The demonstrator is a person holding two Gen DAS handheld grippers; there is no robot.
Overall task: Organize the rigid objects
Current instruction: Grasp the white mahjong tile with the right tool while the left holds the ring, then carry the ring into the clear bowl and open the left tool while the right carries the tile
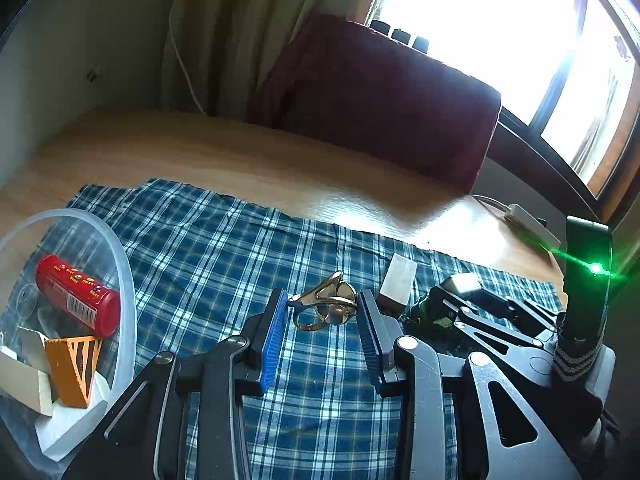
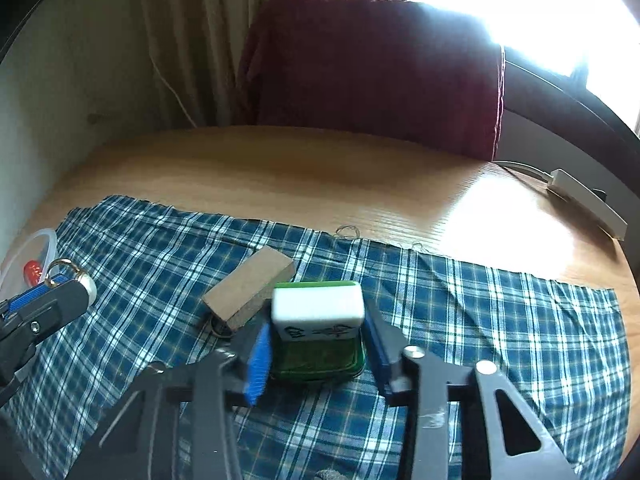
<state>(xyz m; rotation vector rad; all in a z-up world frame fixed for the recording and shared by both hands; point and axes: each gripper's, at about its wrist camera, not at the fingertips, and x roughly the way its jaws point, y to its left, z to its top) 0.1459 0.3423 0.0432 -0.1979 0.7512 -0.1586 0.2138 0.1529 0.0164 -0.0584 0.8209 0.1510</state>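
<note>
left gripper (image 1: 322, 320): jaws apart, straddling the gold keyring clasp (image 1: 326, 306). Pads near it on both sides; contact not clear from here.
right gripper (image 2: 316, 344): jaws apart around the mahjong tile (image 2: 318, 307). Left pad looks close to touching, right pad has a small gap. Not clamped.
clasp: lies on the plaid cloth (image 1: 208, 248), roughly flat. Thin metal, stiff, light, slick, open loops. My call: pinch across the solid middle body, not the rings, or it will pivot or slip out.
tile: white top, green back, sitting on a green block-like thing I can't identify. Hard, smooth, dense for its size. Flat parallel sides, so squeeze the two short faces squarely; glossy, so it needs firm pressure.
wood block (image 2: 250, 294): just beside the tile, on its left and a bit behind. Could get nudged on closing.
clear bin (image 1: 126, 276): at the left edge of the cloth, well apart from both grippers. Holds a red can (image 1: 76, 300), an orange wedge (image 1: 74, 368) and white pieces. Likely drop target.
table (image 2: 280, 168): wood, bare behind the cloth.
</note>
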